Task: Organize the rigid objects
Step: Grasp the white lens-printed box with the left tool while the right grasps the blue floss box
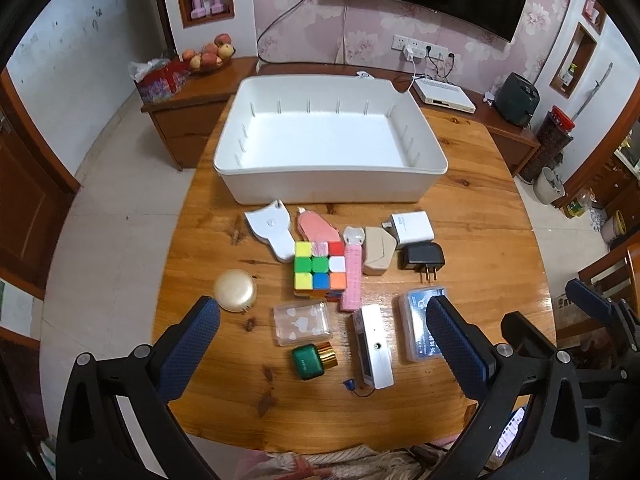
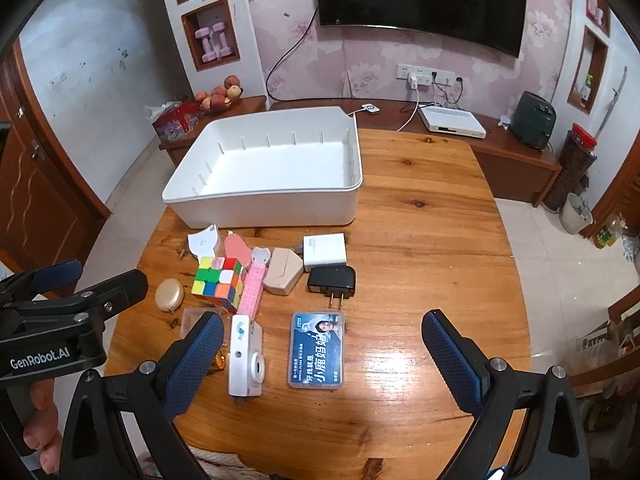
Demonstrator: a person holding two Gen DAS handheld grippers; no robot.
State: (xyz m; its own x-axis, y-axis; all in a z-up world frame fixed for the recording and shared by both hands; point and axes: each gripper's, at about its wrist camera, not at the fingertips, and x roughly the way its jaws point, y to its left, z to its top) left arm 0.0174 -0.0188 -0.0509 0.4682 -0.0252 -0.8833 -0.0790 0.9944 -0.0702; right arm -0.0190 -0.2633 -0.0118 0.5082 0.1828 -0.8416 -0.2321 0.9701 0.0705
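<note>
While both claws hang spread wide and empty above the near edge of the worktop [image 1: 480,208], we see the task's things lying loose in a cluster between us and the white bin [image 1: 328,188], which stands at the far edge with nothing in it.

Our left claw [image 1: 322,340] looks down on a clear case [image 1: 302,323] and a green box [image 1: 308,362], both lying between its fingers and a little ahead. Our right claw [image 2: 323,354] frames a blue card case [image 2: 318,350] in the gap and has a white camera [image 2: 245,356] just inside its left finger.

We judge the card case the likeliest first pick for the right claw: it sits straight ahead, flat, its long axis running from the near edge toward the far edge, so the fingers would close across its short sides. The camera lies the same way, nearly parallel.

Farther on sit a cube [image 1: 320,266], a pink strip [image 1: 352,280], a black plug [image 1: 421,258], a white charger [image 1: 412,228] and a gold disc [image 1: 235,290]. From the right claw, the bin lies ahead toward the far left corner.
</note>
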